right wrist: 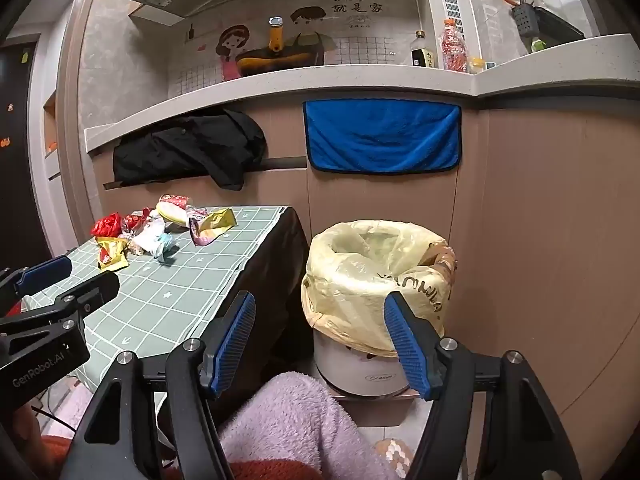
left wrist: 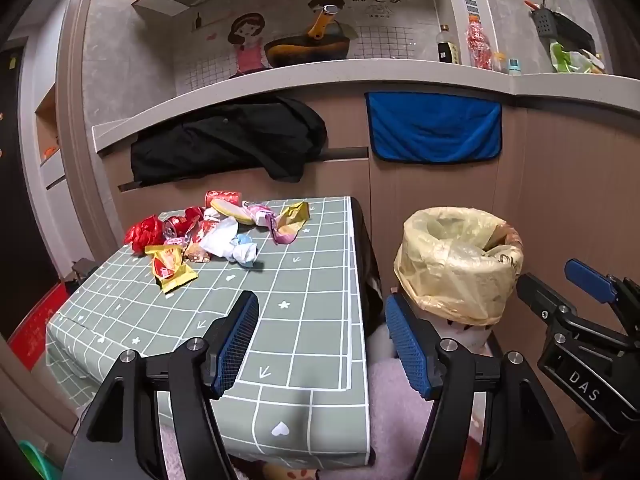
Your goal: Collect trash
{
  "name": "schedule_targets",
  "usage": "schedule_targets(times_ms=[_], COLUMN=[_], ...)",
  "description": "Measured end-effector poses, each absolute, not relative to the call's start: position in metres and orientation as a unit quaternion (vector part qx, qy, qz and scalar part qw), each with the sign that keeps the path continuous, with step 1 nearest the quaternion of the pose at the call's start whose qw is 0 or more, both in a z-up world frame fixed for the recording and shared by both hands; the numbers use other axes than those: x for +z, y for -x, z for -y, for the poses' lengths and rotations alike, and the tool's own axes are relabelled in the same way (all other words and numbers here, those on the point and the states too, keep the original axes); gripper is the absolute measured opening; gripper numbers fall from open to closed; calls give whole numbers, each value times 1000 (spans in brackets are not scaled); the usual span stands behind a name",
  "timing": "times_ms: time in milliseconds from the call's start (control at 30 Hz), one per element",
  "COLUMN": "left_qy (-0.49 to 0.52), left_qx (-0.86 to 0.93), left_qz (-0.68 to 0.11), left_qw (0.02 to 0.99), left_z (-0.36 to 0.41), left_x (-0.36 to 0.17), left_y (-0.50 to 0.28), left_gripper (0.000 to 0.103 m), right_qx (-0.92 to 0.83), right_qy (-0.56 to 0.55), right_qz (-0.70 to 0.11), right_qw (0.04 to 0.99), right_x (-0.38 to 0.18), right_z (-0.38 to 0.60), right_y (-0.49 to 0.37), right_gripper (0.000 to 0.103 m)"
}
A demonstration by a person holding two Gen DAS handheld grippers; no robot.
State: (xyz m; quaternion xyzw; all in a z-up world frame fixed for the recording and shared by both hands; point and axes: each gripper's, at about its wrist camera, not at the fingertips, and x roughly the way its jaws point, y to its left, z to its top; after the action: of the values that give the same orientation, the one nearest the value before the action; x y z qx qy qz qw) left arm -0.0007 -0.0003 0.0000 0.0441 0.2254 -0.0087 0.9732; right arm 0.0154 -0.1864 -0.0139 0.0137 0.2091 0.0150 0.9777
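Your left claw (left wrist: 320, 344) hangs over the near end of the desk (left wrist: 312, 320), fingers spread wide, nothing between them. Your right claw (right wrist: 320, 344) is likewise spread and empty, aimed between the desk edge and the bin (right wrist: 376, 280) beside it. The trash (left wrist: 208, 236) lies heaped at the far left of the desk, well apart from both claws: wrappers (left wrist: 170, 268), crumpled tissue (left wrist: 240, 250), a red can (left wrist: 176, 226). Risk, in my judgement: the pieces overlap, so a pinch may drag neighbours off the desk's far or left edge; thin foil may slip from the pads. The bin's loose yellow liner (right wrist: 360, 256) sags inward and may catch a drop. The yellow wrapper's long axis runs roughly toward you; the heap as a whole stretches across the desk, left to right
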Motion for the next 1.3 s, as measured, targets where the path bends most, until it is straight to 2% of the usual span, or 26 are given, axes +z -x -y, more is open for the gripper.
schedule_targets(times_ms=[1300], left_qy=[-39], left_qx=[-16], left_qz=[-231], left_qw=[972], left_z=[2], left_x=[-4], left_y=[3], left_gripper=[66], right_qx=[16], right_qy=[-11], right_qz=[-210], right_qw=[977], right_x=[-20], right_z=[178], right_y=[-16], right_gripper=[65])
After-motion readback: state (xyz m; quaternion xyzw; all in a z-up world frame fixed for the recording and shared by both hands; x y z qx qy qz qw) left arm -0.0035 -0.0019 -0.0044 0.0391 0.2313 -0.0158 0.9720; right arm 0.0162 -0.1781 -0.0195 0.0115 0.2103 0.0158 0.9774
